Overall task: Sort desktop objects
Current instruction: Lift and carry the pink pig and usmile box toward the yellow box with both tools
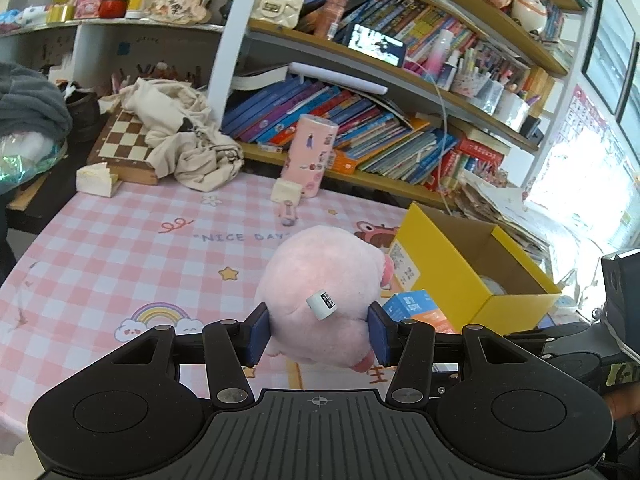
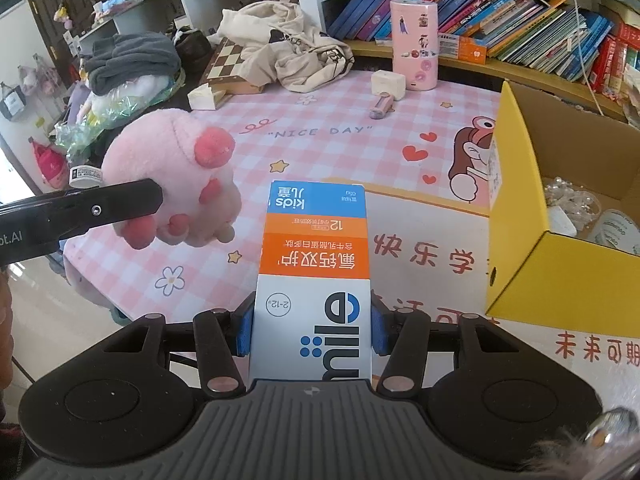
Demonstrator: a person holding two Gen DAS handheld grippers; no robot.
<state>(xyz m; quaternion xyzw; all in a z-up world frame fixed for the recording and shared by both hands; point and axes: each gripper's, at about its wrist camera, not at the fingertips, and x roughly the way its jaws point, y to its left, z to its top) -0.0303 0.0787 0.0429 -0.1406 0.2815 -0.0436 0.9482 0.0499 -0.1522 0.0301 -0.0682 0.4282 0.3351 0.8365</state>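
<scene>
The pink plush toy (image 1: 320, 292) sits clamped between the blue pads (image 1: 256, 334) of the left hand-held gripper (image 1: 318, 334), lifted clear of the surface (image 1: 120, 248), with a white sewn-in label (image 1: 321, 304) sticking out toward the camera. From the right wrist view the same toy (image 2: 176, 176) hangs up and to the left of the right hand-held gripper (image 2: 310, 332), its darker pink paws facing that camera.

The toothpaste box (image 2: 314, 276), blue, orange and white, is pinched at its near end between the right hand-held gripper's blue pads (image 2: 244, 330) and points straight ahead along its fingers, held above the surface. In the left wrist view this box (image 1: 416, 308) shows just right of the plush toy, below it.

Ahead and to the right of both hand-held grippers stands an open yellow cardboard box (image 1: 516, 304) with some clear, shiny items inside (image 2: 572, 196). Farther ahead, near the bookshelf (image 1: 360, 176), a tall pink cylinder (image 1: 310, 156) stands upright with a pale cream block (image 1: 287, 192) touching its base and a small lilac item (image 1: 289, 216) lying just in front.
</scene>
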